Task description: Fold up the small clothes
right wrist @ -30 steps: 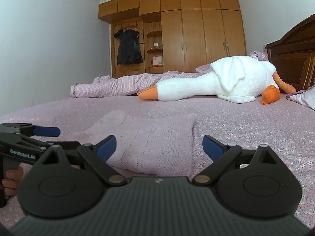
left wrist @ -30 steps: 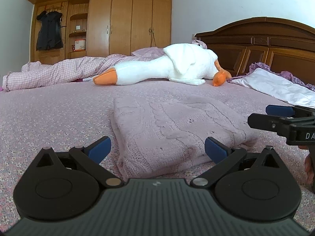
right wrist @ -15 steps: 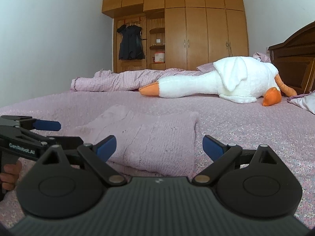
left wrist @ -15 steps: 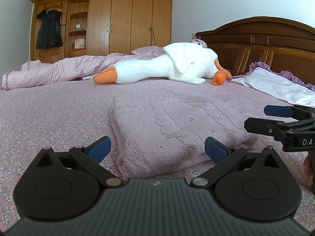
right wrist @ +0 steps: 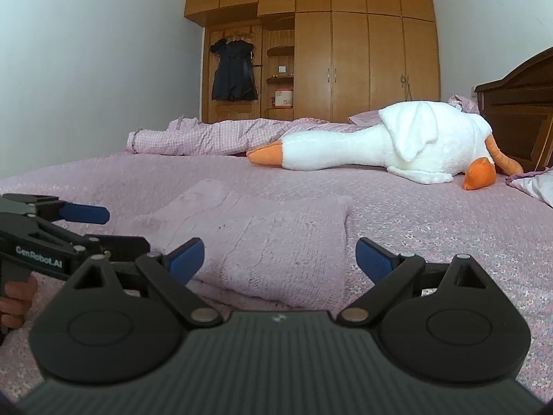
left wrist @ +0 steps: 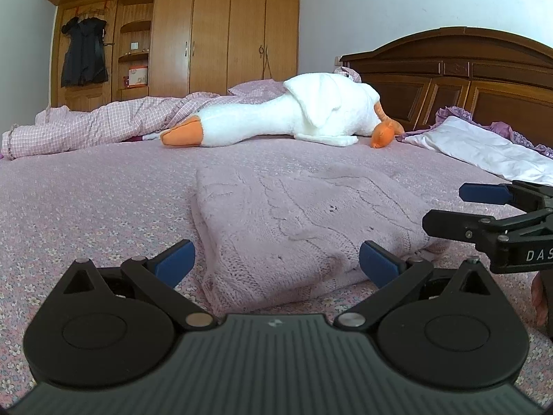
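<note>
Left wrist view, read from left to right with the folded sweater (left wrist: pixel 304 228) as the landmark: well beyond its left edge a dark garment (left wrist: pixel 84 53) hangs limp on the smooth wooden wardrobe (left wrist: pixel 207 31). Nearer, still left of the sweater, a rumpled pink checked quilt (left wrist: pixel 96 126) lies along the bed. The bedspread (left wrist: pixel 86 207) under the sweater is mauve with a fine print of tiny flowers. The sweater itself is a pale lilac knit, thick and soft, with raised cable lines running across its top face; it is folded into a blocky rectangle with stacked layers showing at its near edge, and it lies flat on the bedspread. Behind it stretches a plush white goose (left wrist: pixel 304 117) with an orange bill and feet. Right of the sweater are a glossy white pillow (left wrist: pixel 484 148) and the carved dark headboard (left wrist: pixel 466 76).

The left gripper (left wrist: pixel 276 263) is released, its blue-padded fingers spread wide just before the sweater's near edge, grasping nothing. The right gripper (left wrist: pixel 446 207) sits just beside the sweater's right edge, jaws apart.

From the right wrist view, the left gripper (right wrist: pixel 121 228) appears at the sweater's (right wrist: pixel 262 238) left side, a hand (right wrist: pixel 15 299) gripping its handle, and the right gripper (right wrist: pixel 280 259) is likewise spread and empty before the knit.
</note>
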{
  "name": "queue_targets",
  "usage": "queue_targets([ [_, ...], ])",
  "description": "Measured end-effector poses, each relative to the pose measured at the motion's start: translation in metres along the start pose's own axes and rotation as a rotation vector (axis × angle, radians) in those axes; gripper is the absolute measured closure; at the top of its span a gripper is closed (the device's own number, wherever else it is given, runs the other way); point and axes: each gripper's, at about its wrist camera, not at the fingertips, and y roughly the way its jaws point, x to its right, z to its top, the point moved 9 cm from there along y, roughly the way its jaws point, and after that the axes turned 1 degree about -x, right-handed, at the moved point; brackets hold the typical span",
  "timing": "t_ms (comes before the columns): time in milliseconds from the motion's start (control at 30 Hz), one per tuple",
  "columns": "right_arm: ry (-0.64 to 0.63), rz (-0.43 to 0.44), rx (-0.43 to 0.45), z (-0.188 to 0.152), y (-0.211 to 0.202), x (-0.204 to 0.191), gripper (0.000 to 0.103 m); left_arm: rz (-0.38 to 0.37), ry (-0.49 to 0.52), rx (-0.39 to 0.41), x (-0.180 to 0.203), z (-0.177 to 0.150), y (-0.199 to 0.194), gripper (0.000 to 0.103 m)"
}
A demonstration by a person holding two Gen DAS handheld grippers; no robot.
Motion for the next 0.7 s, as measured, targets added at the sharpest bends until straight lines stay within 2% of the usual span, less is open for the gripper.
queue_targets([
  [700, -0.031, -0.002, -0.012, -0.0013, 0.0013, -0.0050, 0.007, 0.000, 0.001, 0.000, 0.0004, -0.0004, 0.0000, 0.000],
])
